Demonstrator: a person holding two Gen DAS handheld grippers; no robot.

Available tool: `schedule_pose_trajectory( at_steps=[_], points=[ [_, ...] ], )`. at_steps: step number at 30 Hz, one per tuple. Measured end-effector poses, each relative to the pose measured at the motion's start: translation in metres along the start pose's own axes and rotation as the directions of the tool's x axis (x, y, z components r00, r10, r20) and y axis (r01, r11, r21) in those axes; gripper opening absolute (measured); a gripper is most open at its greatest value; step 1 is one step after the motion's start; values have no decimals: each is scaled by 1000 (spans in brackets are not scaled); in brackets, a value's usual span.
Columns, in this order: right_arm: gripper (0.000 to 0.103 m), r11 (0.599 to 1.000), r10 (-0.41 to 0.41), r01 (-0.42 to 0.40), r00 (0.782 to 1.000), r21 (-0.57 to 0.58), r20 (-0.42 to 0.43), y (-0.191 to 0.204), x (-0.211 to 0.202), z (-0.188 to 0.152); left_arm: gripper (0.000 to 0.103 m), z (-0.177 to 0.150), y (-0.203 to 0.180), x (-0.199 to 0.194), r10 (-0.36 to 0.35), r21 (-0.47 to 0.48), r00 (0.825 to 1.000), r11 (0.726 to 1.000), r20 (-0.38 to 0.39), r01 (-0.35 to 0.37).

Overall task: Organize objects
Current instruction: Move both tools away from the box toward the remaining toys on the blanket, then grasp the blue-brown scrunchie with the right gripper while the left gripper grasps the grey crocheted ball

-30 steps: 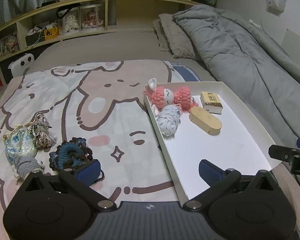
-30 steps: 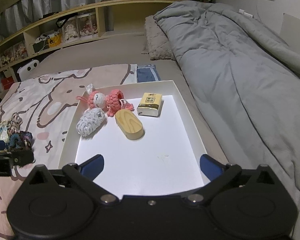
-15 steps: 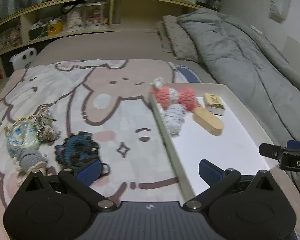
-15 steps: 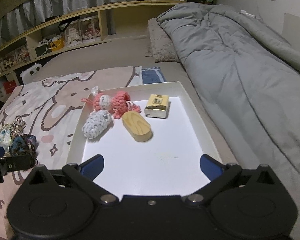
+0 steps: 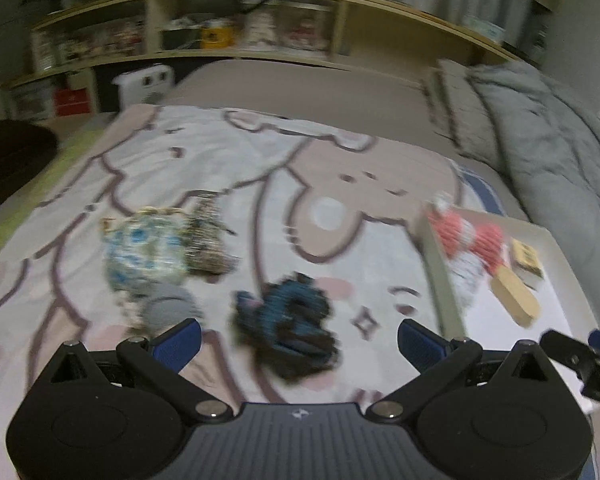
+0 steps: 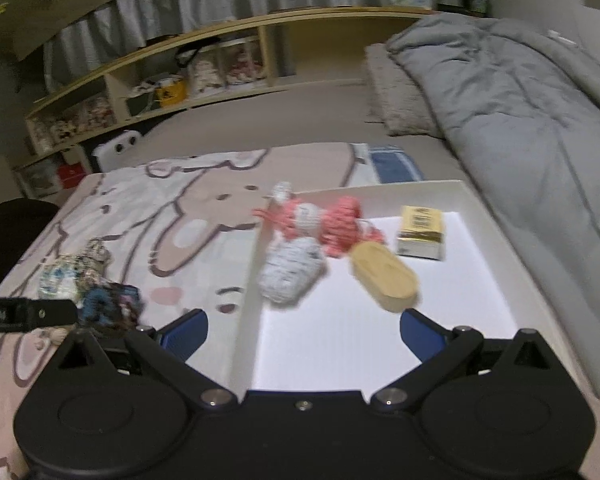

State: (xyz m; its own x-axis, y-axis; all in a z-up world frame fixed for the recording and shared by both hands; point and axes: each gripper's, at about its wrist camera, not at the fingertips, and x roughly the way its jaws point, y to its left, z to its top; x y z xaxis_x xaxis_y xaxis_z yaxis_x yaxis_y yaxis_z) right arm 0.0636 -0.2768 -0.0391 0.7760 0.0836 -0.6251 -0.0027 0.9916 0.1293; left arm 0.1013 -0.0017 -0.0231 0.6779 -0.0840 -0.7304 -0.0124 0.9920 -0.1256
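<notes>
The left gripper is spread wide and holds nothing. Just ahead of it, between its fingers, a dark blue crocheted piece lies on the cartoon-print blanket. Ahead and left sits a grey knitted piece, with a blue-and-white patterned pouch and a brownish knitted piece beyond.

The right gripper is also spread wide and empty, over the near edge of the white tray. Ahead in the tray lie a grey-white crocheted piece and a wooden oval block; farther on, a pink crocheted doll and a small yellow box.
</notes>
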Motion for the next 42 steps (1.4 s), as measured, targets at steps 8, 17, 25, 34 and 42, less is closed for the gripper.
schedule_pose_trajectory(
  at_steps=[8, 17, 25, 34, 42],
  points=[
    [103, 994, 109, -109, 994, -3, -12, 38, 25, 10, 103, 15, 51, 6, 110, -100, 994, 989, -7, -110],
    [103, 979, 201, -203, 975, -13, -88, 86, 62, 13, 103, 24, 95, 21, 216, -185, 974, 957, -66, -225],
    [103, 962, 248, -263, 955, -79, -161, 131, 92, -3, 103, 26, 109, 45, 232, -217, 960, 940, -157, -262],
    [102, 953, 240, -272, 946, -134, -216, 162, 118, -19, 101, 26, 118, 63, 81, -353, 982, 925, -171, -138],
    [75, 952, 237, -279, 931, -126, -276, 166, 135, -26, 83, 17, 123, 83, 0, -445, 974, 890, -225, -103]
  ],
)
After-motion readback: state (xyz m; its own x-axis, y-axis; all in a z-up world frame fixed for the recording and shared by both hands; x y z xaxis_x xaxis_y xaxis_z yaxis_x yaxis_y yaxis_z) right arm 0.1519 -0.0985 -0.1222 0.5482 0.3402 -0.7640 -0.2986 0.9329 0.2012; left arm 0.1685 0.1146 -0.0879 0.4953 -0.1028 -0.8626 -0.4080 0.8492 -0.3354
